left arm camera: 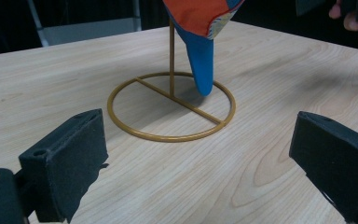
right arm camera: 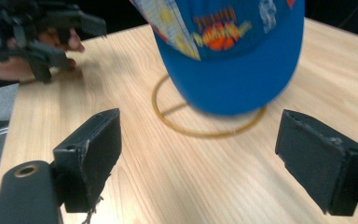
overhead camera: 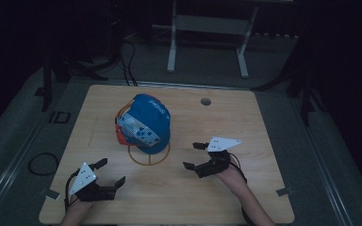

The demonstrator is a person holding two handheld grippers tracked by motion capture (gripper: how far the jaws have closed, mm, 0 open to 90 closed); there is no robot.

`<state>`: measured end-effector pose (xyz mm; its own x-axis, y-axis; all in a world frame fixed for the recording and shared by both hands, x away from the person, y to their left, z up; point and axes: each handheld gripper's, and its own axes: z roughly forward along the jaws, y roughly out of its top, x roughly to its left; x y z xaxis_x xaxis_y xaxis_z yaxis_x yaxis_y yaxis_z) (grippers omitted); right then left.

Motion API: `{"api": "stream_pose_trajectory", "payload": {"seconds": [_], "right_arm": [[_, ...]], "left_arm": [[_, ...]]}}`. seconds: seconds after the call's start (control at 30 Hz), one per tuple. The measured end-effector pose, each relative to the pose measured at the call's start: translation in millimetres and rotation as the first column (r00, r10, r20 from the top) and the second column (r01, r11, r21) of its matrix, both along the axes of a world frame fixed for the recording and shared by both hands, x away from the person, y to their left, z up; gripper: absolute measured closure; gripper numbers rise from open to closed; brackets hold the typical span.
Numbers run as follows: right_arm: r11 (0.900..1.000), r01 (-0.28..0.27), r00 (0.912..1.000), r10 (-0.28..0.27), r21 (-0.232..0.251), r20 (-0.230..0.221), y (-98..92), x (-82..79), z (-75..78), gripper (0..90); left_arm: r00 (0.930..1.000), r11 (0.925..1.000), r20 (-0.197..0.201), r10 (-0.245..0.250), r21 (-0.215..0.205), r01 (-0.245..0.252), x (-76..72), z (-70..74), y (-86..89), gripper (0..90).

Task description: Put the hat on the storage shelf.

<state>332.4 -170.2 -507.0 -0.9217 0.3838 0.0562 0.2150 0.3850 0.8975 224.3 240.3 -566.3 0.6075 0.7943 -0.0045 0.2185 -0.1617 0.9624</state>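
Sitting at the desk's [overhead camera: 245, 113] centre, a blue cap [overhead camera: 146, 123] with orange lining tops a thin gold wire stand [overhead camera: 149, 157]; left gripper [overhead camera: 107, 173] at seven o'clock, right gripper [overhead camera: 192, 155] at four, both spread wide.

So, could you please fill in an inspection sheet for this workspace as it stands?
Surface: light wooden table, with a round hole near the far edge.
Job's things: blue cap with orange lining hanging on a gold wire stand with a ring base.
Clutter: nothing seen.
Grippers: left gripper open, empty, near the front left; right gripper open, empty, right of the cap.
Cables: black cables on the floor behind the table; a loop at the left.
Surroundings: dark room, grey floor, a white frame behind.
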Motion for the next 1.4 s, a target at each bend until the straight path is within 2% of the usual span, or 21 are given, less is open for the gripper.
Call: {"api": "stream_pose_trajectory", "payload": {"seconds": [0.23,0.5,0.6,0.67,0.9,1.1,1.2,1.27,1.4], "right_arm": [[0.999,0.043,0.998,-0.043,-0.022,-0.046,-21.0,-0.1,-20.4,14.4],[0.996,0.076,0.9947,-0.079,-0.051,-0.066,-43.2,-2.6,-35.7,14.4],[0.996,0.065,0.993,-0.071,-0.064,-0.095,-50.4,-5.3,-40.7,15.6],[0.994,0.062,0.9946,-0.069,-0.09,-0.077,-54.7,-8.9,-44.3,15.5],[0.991,0.104,0.9915,-0.11,-0.082,-0.07,-73.5,-13.3,-50.5,14.4],[0.983,0.171,0.9834,-0.174,-0.067,-0.05,-93.4,-9.8,-52.4,14.3],[0.975,0.207,0.9773,-0.21,-0.077,-0.027,-101.4,-7.5,-52.5,14.3],[0.973,0.215,0.9761,-0.217,-0.085,-0.012,-106.8,-7.0,-52.1,14.3],[0.972,0.229,0.9732,-0.23,-0.054,-0.004,-118.3,-6.5,-50.1,14.3]], "left_arm": [[1.0,1.0,-0.002,-0.004,0.001,0.004,0.4,-1.1,-1.1,4.3],[1.0,1.0,-0.004,-0.005,0.001,0.005,0.8,-1.7,-1.1,4.3],[1.0,1.0,-0.007,-0.005,0.001,0.005,1.0,-2.1,-0.7,4.3],[1.0,1.0,-0.008,-0.004,-0.002,0.004,1.4,-2.3,-0.4,4.4],[1.0,1.0,-0.004,-0.002,-0.003,0.002,0.4,-1.6,0.2,4.3],[1.0,1.0,-0.004,-0.007,-0.002,0.007,0.3,-1.7,0.2,4.3],[1.0,1.0,-0.002,-0.009,0.001,0.009,-0.2,-1.8,0.4,4.4],[1.0,1.0,-0.002,-0.009,-0.001,0.009,-0.3,-2.0,0.7,4.4],[1.0,1.0,-0.003,-0.002,-0.001,0.002,-0.5,-2.3,1.9,4.4]]}}
